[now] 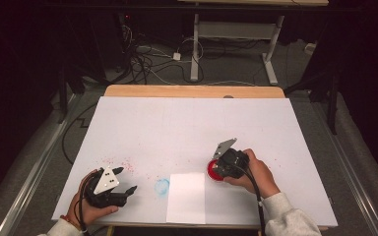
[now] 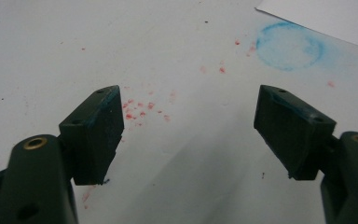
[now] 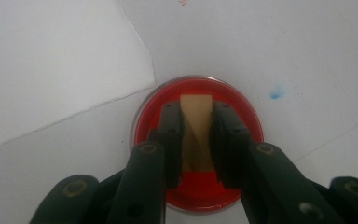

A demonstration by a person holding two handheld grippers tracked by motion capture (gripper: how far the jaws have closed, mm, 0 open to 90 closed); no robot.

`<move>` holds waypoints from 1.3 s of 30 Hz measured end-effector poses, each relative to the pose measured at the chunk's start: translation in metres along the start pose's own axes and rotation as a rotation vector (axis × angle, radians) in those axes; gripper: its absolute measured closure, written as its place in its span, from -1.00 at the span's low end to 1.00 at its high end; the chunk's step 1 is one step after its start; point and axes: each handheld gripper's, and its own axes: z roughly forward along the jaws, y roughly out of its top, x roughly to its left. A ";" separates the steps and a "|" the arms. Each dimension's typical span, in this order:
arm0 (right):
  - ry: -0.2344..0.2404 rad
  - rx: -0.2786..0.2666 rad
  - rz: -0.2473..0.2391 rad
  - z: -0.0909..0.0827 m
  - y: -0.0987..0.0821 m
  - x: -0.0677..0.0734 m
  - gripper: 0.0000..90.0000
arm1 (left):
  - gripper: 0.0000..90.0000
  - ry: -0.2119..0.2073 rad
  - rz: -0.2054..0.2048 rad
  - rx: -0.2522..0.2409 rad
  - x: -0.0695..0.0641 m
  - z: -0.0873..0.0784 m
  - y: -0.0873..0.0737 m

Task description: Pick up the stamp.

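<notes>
From my seat, the dish [image 1: 215, 170] sits on the table sheet [image 1: 192, 128] just right of the paper sheet [image 1: 186, 197], a wooden block [image 3: 196, 133] in it, the ring stain [image 1: 162, 186] left of the paper.

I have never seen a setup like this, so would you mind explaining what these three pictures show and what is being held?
A person sits at a table covered in white, holding a hand-operated two-jaw gripper in each hand. The high view looks down from above. The other two pictures come from cameras riding on the grippers, looking along their black jaws.

The left gripper rests open over bare surface, near red specks and a blue ring stain. The right gripper is shut on a small tan wooden block standing in a round dish of red ink or paint; it may be a stamp. A loose sheet of white paper lies beside the dish.
</notes>
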 end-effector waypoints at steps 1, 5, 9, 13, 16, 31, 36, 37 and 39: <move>0.000 0.000 0.000 0.000 0.000 0.000 0.68 | -0.49 0.000 0.000 0.001 0.000 0.000 0.000; 0.006 -0.010 0.012 -0.001 -0.002 -0.001 0.68 | -0.49 -0.001 0.003 0.005 0.000 0.001 0.000; 0.005 -0.026 0.029 -0.005 -0.003 -0.003 0.68 | -0.49 -0.001 0.006 0.007 0.000 0.002 0.001; -0.009 -0.044 0.032 -0.013 -0.003 -0.002 0.68 | -0.49 -0.005 0.007 0.005 0.000 0.002 0.001; -0.020 -0.065 0.028 -0.018 -0.003 -0.001 0.68 | -0.49 -0.005 0.007 0.003 0.000 0.002 0.001; -0.037 -0.157 0.013 -0.046 -0.003 0.005 0.68 | -0.49 -0.009 -0.003 -0.005 0.004 0.002 -0.001; -0.046 -0.172 0.015 -0.054 -0.004 0.006 0.68 | -0.49 -0.014 -0.004 -0.010 0.005 0.002 -0.001; -0.046 -0.180 0.012 -0.055 -0.004 0.006 0.68 | -0.49 -0.015 -0.003 -0.009 0.005 0.003 -0.001; -0.051 -0.186 0.017 -0.058 -0.005 0.006 0.68 | -0.49 -0.011 0.000 -0.002 0.004 0.004 -0.002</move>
